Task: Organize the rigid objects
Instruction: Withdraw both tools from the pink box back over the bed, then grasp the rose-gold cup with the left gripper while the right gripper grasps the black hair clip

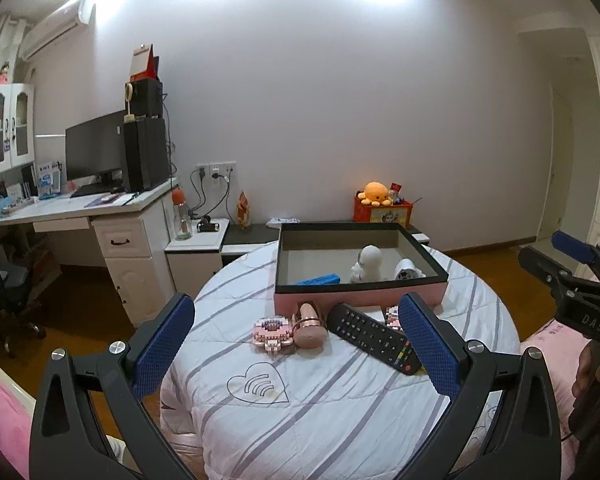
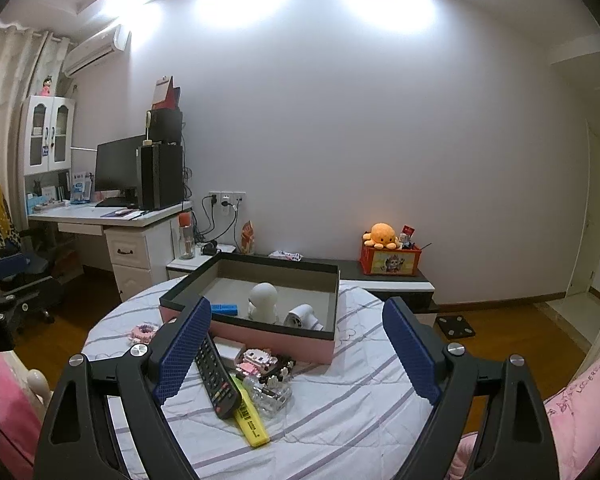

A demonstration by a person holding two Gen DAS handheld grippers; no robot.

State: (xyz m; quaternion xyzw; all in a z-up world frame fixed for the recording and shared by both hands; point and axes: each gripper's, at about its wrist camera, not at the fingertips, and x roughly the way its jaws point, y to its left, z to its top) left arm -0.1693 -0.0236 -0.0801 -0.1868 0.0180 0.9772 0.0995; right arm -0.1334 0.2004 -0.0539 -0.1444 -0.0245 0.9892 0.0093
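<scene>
On a round table [image 1: 340, 408] covered with a white cloth striped in grey, a heart outline with curved bars inside is printed near the front edge; it carries no words. The only readable writing is "DAS" in pale letters on the black body of the right gripper [image 1: 580, 264], seen at the right edge of the left wrist view.

The largest item is an open box [image 1: 360, 294] with pink outer walls, a black rim and a grey inside, standing toward the far side of the table. Inside it lie a blue block [image 1: 318, 280], a white rounded figure [image 1: 367, 264] standing upright, and a white cylinder-shaped piece [image 1: 408, 270] on its side.

In front of the box lies a black remote control [image 1: 374, 338] with coloured buttons at its near end. Beside it is a yellow highlighter [image 2: 252, 420] with a barcode label; its print is too small to read. A rose-pink cylinder [image 1: 310, 326] lies on its side just left of the remote, touching a pink brick-built model [image 1: 273, 332]. A second pink and white brick model [image 2: 256, 360] sits near the box's front wall, next to a clear faceted piece [image 2: 270, 394].

The left gripper [image 1: 296, 356] hovers over the table with its blue-padded jaws spread wide, holding nothing. The right gripper's jaws are likewise wide apart and empty in its own view.
</scene>
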